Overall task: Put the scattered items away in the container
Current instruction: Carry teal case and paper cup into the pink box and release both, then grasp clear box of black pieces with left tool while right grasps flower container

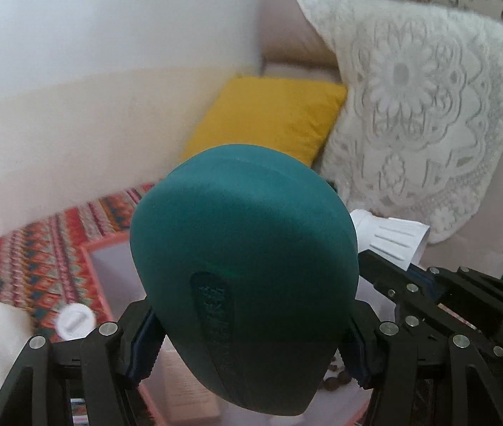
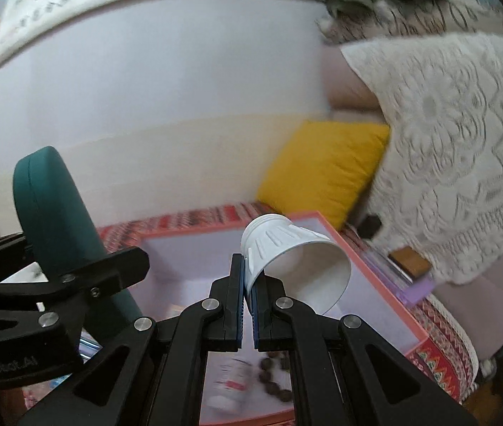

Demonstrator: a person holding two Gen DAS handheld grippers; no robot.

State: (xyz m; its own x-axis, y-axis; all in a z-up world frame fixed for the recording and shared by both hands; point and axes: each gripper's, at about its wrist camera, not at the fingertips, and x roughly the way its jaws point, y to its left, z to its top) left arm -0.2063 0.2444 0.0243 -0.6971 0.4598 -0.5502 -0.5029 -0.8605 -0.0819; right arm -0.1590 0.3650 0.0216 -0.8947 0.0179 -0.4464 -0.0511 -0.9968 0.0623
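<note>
Left hand-held gripper [image 1: 248, 351]: clenched on a teal case [image 1: 244, 266], pads pressing both of its sides near the lower end. The case stands tilted, broad end up and away from the camera, above the box [image 1: 97, 248]. In the right wrist view the same case [image 2: 52, 220] appears edge-on at the left, clamped in the left hand-held gripper.

Right hand-held gripper [image 2: 248, 284]: clenched on the rim wall of a white cup [image 2: 294, 266]. The jaws are nearly together, with only the thin cup wall between them. The cup lies tilted, mouth toward lower right, ribbed base toward upper left, and is held above the box [image 2: 386, 284].

Box: shallow, pale interior, salmon-pink rim. Inside it, below the grippers, lie a string of brown beads [image 2: 274, 376] and a white bottle with a red label [image 2: 230, 387], blurred. Beads [image 1: 340, 378] are partly visible under the case in the left wrist view.

Outside the box, on its left, a white round lid [image 1: 74, 321] rests on the patterned cloth [image 1: 31, 259]. The cloth is red and multicoloured and carries the box.

Farther off: a yellow cushion [image 2: 326, 167] beside a white lace cover [image 2: 454, 149] draped over a pale sofa. Behind them, a white and cream wall [image 2: 145, 88].
</note>
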